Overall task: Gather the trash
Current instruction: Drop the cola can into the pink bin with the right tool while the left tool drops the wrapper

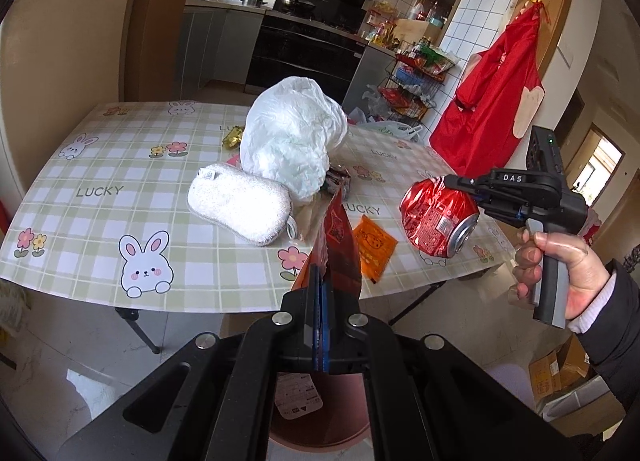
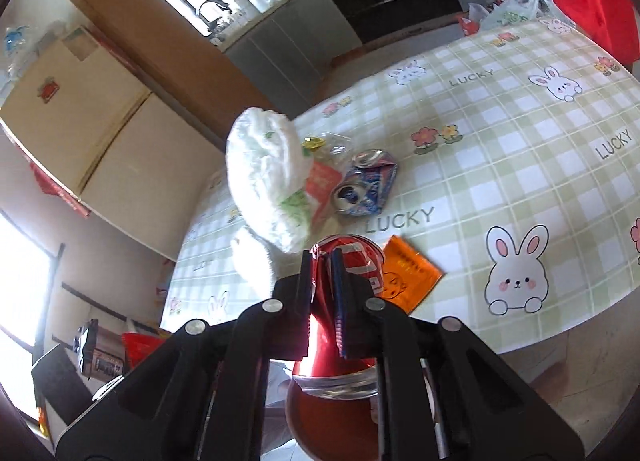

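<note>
Both grippers loaded with trash, held off the near edge of the bunny-print table (image 1: 100,165).

The left gripper (image 1: 320,281) is clamped flat on a red-orange snack wrapper (image 1: 336,237) that sticks up between its jaws; the right gripper (image 1: 464,187) pinches the crushed top of a red soda can (image 1: 438,219), lifted clear of the tabletop — a hand (image 1: 568,273) works its grip. On the table: a crumpled white plastic bag (image 1: 288,137) in the middle, a white sponge (image 1: 240,205) just in front of it, an orange sachet (image 1: 374,249) near the edge, a flattened blue can (image 2: 366,189) and a gold foil scrap (image 1: 233,137) beside the bag. Below the left gripper — part of a pink bin (image 1: 320,441).
</note>
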`<state>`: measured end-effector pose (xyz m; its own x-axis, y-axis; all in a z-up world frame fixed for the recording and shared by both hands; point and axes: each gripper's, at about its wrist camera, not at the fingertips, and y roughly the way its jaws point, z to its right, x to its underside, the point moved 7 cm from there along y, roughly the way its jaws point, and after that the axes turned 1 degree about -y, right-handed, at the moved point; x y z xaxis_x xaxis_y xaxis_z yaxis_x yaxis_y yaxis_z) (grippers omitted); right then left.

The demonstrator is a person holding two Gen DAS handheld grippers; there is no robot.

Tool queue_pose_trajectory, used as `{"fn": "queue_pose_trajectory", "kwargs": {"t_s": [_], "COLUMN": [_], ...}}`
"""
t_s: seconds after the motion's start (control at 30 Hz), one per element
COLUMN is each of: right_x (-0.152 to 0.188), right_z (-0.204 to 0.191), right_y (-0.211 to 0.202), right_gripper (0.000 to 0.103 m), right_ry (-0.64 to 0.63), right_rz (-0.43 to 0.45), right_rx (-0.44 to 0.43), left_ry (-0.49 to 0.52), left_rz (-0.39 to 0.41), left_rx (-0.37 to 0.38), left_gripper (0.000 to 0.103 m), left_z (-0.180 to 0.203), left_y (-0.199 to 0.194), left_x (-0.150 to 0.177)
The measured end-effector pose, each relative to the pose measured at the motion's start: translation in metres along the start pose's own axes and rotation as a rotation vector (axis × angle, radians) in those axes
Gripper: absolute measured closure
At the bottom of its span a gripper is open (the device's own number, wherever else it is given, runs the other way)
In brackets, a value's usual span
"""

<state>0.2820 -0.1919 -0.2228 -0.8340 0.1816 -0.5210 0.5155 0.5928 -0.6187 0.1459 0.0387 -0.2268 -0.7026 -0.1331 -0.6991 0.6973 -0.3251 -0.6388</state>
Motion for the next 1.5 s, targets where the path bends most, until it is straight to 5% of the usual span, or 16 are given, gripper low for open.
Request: {"fn": "queue_pose_trajectory", "kwargs": {"t_s": [0.3,0.43,0.57,0.63,0.7,0.83,1.1,1.5], "right_x": [0.015,0.024,0.033,0.039,0.047,0.06,0.08,0.095], "right_z": [-0.041,-0.05,-0.058,-0.062,-0.068,-0.076,-0.085,-0.086], "right_y": [-0.034,-0.037,-0.038,-0.038,-0.037,-0.032,-0.02,-0.003], "right_gripper": [0.09,0.09,0.09,0.09,0.09,0.09,0.09,0.086], "right_ry": [-0.07,-0.085,-0.097,-0.112,-0.137,-0.163,-0.211,-0.208], "right_rz": [0.034,0.022,0.008,0.0,-0.014,-0.037,-0.092,-0.151], "right_rx": [-0.054,-0.069,-0.081,-0.082,-0.074,-0.077,-0.059,-0.056], "left_ry": [0.029,0.039,0.016,0.014,0.013,-0.019,-0.077,-0.117], "left_rz": [-0.092,-0.121,-0.097,-0.061,-0.022,0.05,0.128,0.1], "left_rx": [0.039,0.113,0.098,0.071,0.032,-0.066,-0.226,-0.242], "left_gripper": [0.102,0.098,0.052,0.042,0.022,0.006,0.006,0.006], "left_z": [0.016,0.028,0.024,0.018,0.01,-0.014,-0.054,-0.067], "left_y": [0.01,0.018,0.018,0.011,0.002,-0.017,-0.041,-0.038], "left_x": [0.027,0.035,0.032,0.025,0.017,0.001,-0.013,-0.004]}}
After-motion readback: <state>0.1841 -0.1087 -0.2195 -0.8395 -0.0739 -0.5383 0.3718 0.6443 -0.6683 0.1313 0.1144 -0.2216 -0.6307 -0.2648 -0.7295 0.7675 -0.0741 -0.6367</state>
